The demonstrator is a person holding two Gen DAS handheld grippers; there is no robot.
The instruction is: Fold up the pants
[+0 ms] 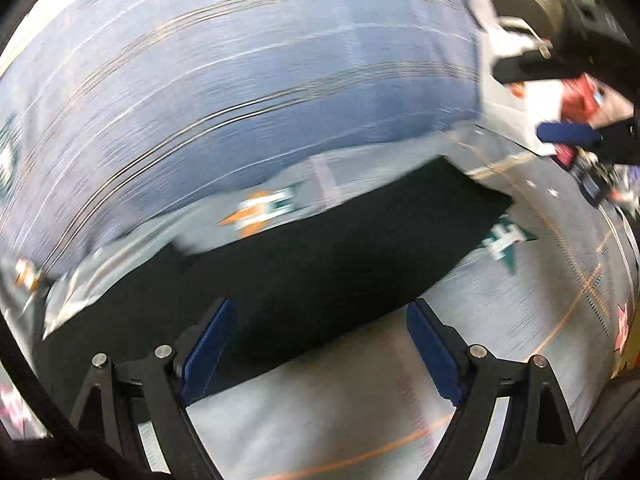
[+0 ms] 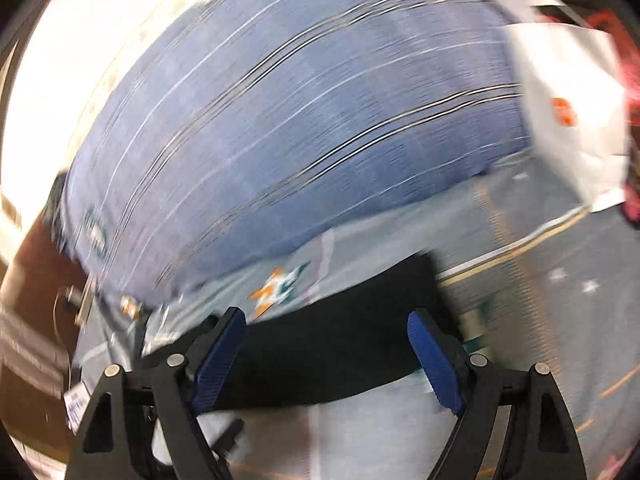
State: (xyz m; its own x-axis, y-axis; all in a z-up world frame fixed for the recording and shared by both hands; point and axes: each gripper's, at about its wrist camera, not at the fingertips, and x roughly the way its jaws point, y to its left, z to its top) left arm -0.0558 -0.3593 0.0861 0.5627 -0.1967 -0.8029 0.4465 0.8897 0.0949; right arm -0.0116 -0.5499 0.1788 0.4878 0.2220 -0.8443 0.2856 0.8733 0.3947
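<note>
Both grippers are standing with their blue pads wide apart and nothing between them. The left gripper [image 1: 320,350] is hanging over the near edge of the black pants [image 1: 312,248], which are lying folded in a flat dark band on a grey patterned sheet [image 1: 328,408]. The right gripper [image 2: 326,354] is hovering above the same pants [image 2: 332,354], seen here as a shorter band. Beyond the pants a blue striped cover [image 1: 240,92] is rising. Only the left view is showing the other gripper at the far right. Only the right view is showing a white bag [image 2: 572,112] clearly, far right. Both pictures are blurred.
</note>
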